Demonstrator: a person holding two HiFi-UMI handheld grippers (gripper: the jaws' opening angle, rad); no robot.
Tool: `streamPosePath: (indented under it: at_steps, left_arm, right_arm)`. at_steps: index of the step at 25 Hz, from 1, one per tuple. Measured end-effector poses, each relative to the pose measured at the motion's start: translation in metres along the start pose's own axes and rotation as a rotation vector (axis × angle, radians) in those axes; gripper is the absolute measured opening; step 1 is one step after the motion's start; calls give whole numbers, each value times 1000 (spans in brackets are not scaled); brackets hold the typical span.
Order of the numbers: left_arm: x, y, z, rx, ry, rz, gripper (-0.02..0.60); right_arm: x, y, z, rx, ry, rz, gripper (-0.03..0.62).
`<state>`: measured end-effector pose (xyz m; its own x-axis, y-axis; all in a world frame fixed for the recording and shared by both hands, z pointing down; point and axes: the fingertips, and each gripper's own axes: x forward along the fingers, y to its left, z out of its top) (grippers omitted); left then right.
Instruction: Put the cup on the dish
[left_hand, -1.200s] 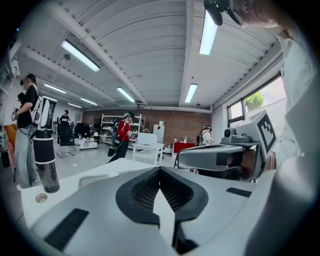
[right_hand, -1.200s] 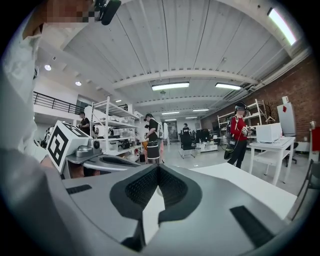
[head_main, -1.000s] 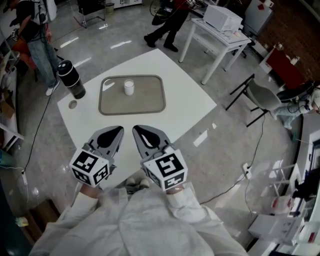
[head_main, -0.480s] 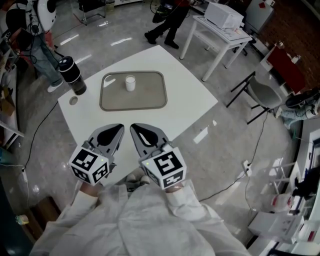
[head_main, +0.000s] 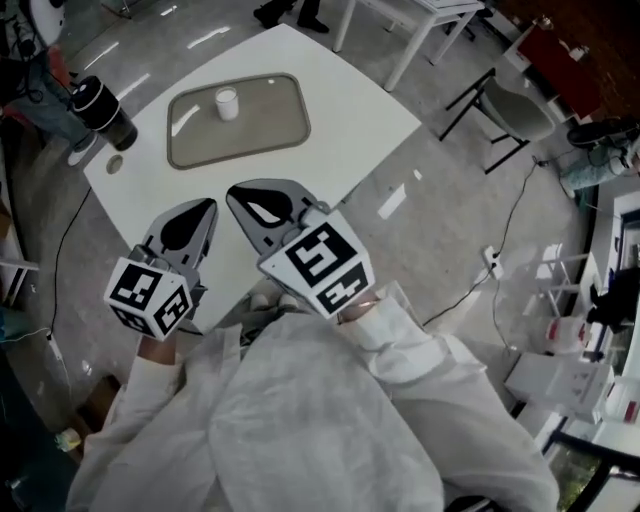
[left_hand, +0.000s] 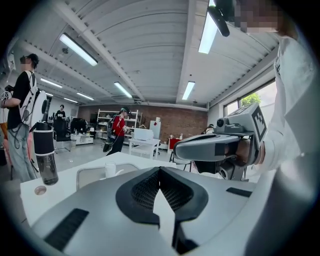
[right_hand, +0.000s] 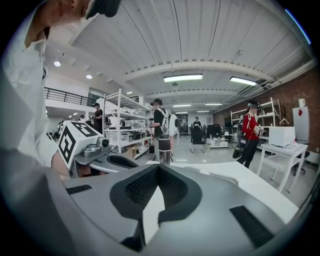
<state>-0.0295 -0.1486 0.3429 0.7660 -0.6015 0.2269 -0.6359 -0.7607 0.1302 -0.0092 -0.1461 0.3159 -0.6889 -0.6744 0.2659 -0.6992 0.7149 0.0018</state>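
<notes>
A small white cup (head_main: 227, 103) stands upright on a grey-beige tray (head_main: 270, 125), the dish, at the far side of the white table (head_main: 340, 110). Both grippers hover over the table's near corner, well short of the tray. My left gripper (head_main: 207, 208) is shut and holds nothing; my right gripper (head_main: 237, 192) beside it is also shut and holds nothing. From the left gripper view, the cup (left_hand: 110, 169) and tray (left_hand: 90, 175) lie ahead to the left of its closed tips (left_hand: 160, 169), and the right gripper (left_hand: 215, 145) hangs at the right. The right gripper view shows its own closed tips (right_hand: 159, 166).
A dark bottle (head_main: 103, 108) stands at the table's far left corner, with a small round lid (head_main: 113, 165) lying near it. A grey chair (head_main: 515, 110) and a white side table (head_main: 400, 15) stand beyond the right edge. People stand at the far left (left_hand: 20, 125).
The table and tray have slid up and left in the head view. Both grippers have drawn back toward the body, the right one now larger in view. Both stay shut.
</notes>
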Motion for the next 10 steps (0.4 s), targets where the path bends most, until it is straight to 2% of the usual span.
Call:
streamPosePath:
  at_steps: [10]
  left_arm:
    - [2,-3,-13,-12,19,-7,8]
  right_arm:
    - [-3,2,-16,-67,105,56,12]
